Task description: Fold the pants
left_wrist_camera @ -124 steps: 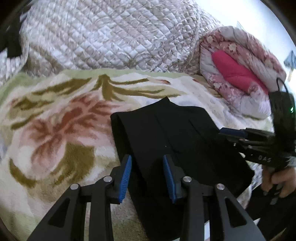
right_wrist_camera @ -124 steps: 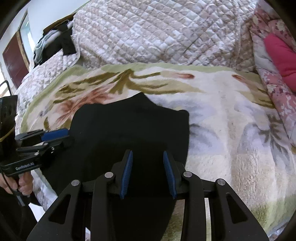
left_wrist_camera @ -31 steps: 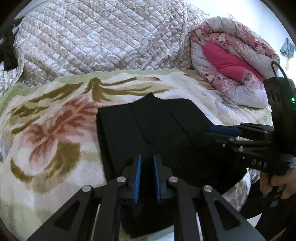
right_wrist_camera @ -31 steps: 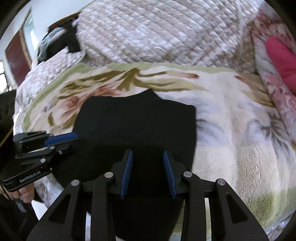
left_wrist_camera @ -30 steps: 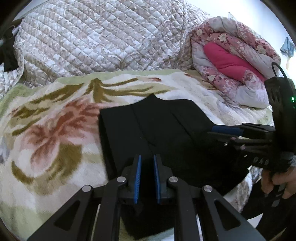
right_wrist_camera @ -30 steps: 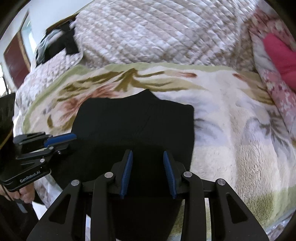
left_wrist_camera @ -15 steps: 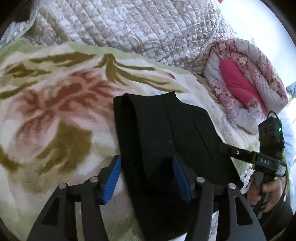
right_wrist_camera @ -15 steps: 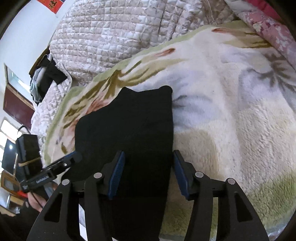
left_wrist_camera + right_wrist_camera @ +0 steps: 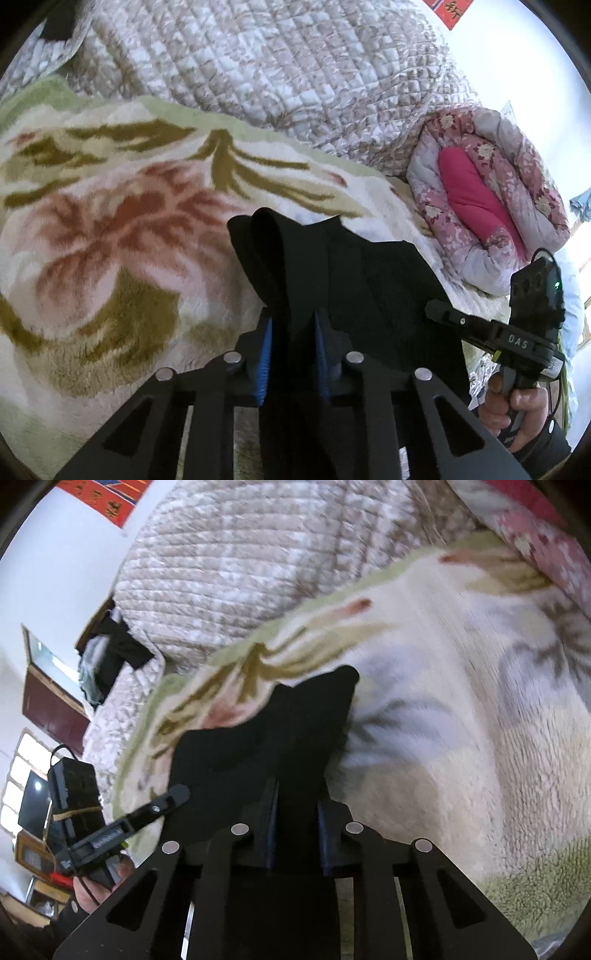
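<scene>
Black pants (image 9: 354,280) lie folded on a floral fleece blanket (image 9: 110,236). My left gripper (image 9: 291,343) is shut on the pants' near left edge, with thick black fabric between its blue pads. My right gripper (image 9: 295,812) is shut on the pants (image 9: 273,734) at the near right edge. The cloth is lifted at the near end and droops away from me. The right gripper also shows in the left wrist view (image 9: 443,315), and the left gripper shows in the right wrist view (image 9: 173,797).
A quilted beige cover (image 9: 258,62) is heaped behind the blanket. A rolled pink floral quilt (image 9: 487,206) lies at the right. Dark clothes (image 9: 114,646) lie on the far left of the bed. The blanket (image 9: 461,720) is bare to the right.
Both grippers were open over the pants half a second ago and have closed on the near edge. The near end of the pants has risen and both views have tilted.
</scene>
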Demonstrator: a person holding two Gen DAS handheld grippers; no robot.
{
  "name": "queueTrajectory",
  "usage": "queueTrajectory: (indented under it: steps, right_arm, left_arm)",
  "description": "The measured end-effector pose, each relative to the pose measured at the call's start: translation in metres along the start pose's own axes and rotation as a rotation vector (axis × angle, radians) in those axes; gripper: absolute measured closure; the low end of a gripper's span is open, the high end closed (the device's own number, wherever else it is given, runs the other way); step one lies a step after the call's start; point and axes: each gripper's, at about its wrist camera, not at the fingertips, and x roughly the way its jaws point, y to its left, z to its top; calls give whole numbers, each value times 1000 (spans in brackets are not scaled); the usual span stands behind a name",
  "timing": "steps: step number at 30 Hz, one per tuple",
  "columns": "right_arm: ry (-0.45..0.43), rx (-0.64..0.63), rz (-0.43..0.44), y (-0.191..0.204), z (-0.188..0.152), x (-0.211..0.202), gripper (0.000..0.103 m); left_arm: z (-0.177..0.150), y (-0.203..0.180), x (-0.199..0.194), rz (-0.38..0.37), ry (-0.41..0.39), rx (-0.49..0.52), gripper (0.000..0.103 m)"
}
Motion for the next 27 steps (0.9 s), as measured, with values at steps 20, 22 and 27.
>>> queueTrajectory:
  steps: [20, 22, 27]
  right_arm:
    - [33, -156, -57, 45, 89, 108, 83]
    - [33, -163, -117, 39, 90, 110, 82]
    - [-25, -256, -152, 51, 84, 85, 78]
  left_arm:
    - [105, 54, 34, 235, -67, 101, 79]
    - [103, 62, 35, 313, -59, 103, 79]
    - [100, 64, 3, 315, -128, 62, 79]
